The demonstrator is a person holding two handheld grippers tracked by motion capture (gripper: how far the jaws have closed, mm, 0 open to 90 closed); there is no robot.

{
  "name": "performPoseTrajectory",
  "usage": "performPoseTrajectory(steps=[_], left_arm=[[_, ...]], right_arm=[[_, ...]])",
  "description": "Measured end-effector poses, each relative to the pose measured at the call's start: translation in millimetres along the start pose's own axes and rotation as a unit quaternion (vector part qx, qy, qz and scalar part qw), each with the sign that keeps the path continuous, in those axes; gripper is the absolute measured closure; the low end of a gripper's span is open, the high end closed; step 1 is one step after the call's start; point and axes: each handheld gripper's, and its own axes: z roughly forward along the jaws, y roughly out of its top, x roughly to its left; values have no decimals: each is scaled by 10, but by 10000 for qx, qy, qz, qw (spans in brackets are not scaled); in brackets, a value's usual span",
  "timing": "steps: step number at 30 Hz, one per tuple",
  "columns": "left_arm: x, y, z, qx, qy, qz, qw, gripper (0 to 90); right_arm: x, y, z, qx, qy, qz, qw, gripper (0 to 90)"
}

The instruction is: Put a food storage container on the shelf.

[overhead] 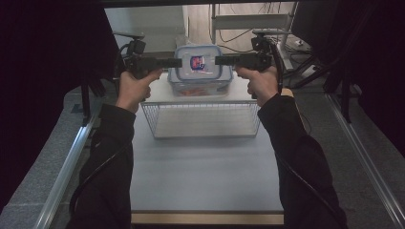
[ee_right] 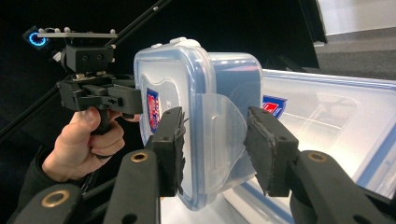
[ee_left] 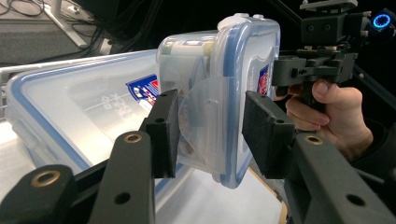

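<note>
Nearest the person sits a wire basket point(overhead: 200, 119) on the white table point(overhead: 205, 176). Beyond it, a small clear box w/ blue-trimmed lid point(overhead: 200, 67) is held in the air btwn both grippers, tipped so its lid faces the person. Left gripper point(overhead: 177, 62) is partly closed, pads clamping the box's left side at the latch flap point(ee_left: 205, 126). Right gripper point(overhead: 218, 60) does likewise on the right side. Behind, a bigger lidded container point(ee_left: 70, 112) rests on the table.
</note>
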Motion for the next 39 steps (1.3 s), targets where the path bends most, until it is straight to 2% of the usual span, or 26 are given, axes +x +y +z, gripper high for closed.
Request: performPoseTrajectory(steps=[6, 8, 12, 14, 16, 17, 18, 22, 26, 28, 31, 32, 35, 36, 37, 39], left_arm=[[77, -13, 64, 2, 0, -121, 9999, 571], [82, -21, 72, -18, -9, -86, 10000, 570], [48, -20, 88, -73, 125, 54, 9999, 559], [23, -21, 91, -79, 328, 206, 9992, 551], [-11, -17, 125, 72, 550, 370, 9978, 571], [-30, -18, 151, 94, 655, 365, 9971, 545], [-32, -16, 157, 78, 650, 317, 9974, 523], [-23, -14, 177, 9, 636, 192, 9978, 502], [-34, -28, 194, -146, 731, 163, 9971, 420], [-54, -29, 189, -189, 769, 226, 9966, 388], [-119, -44, 156, -245, 1066, 538, 9925, 315], [-134, -51, 142, -273, 1082, 594, 9920, 303], [-220, -102, 78, -328, 1135, 863, 9892, 309], [-258, -133, 55, -313, 1180, 996, 9875, 339], [-298, -171, 33, -303, 1235, 1154, 9851, 386], [-382, -262, -3, -319, 1399, 1453, 9789, 497]], right_arm=[[-86, 10, 35, 28, -31, 114, 9999, 578], [-118, 6, 39, 49, -15, 160, 9999, 578], [-136, 16, 40, 50, -31, 201, 9998, 573], [-146, 17, 42, 14, -28, 213, 9998, 572], [-131, 18, 50, -37, -174, 137, 9997, 563], [-120, 22, 59, -49, -283, 60, 9996, 554], [-102, 29, 73, -78, -427, -3, 9991, 545], [-83, 56, 88, -140, -624, -122, 9979, 551], [-50, 73, 133, -155, -1031, -381, 9938, 536], [-21, 72, 151, -189, -1217, -578, 9907, 508], [48, 68, 149, -158, -1439, -927, 9851, 487], [82, 66, 131, -206, -1499, -1095, 9824, 490], [170, 47, 70, -262, -1425, -1282, 9811, 541], [206, 29, 45, -214, -1369, -1383, 9806, 584], [249, -3, 22, -197, -1400, -1522, 9782, 641], [335, -102, -28, -206, -1606, -1786, 9705, 780]])
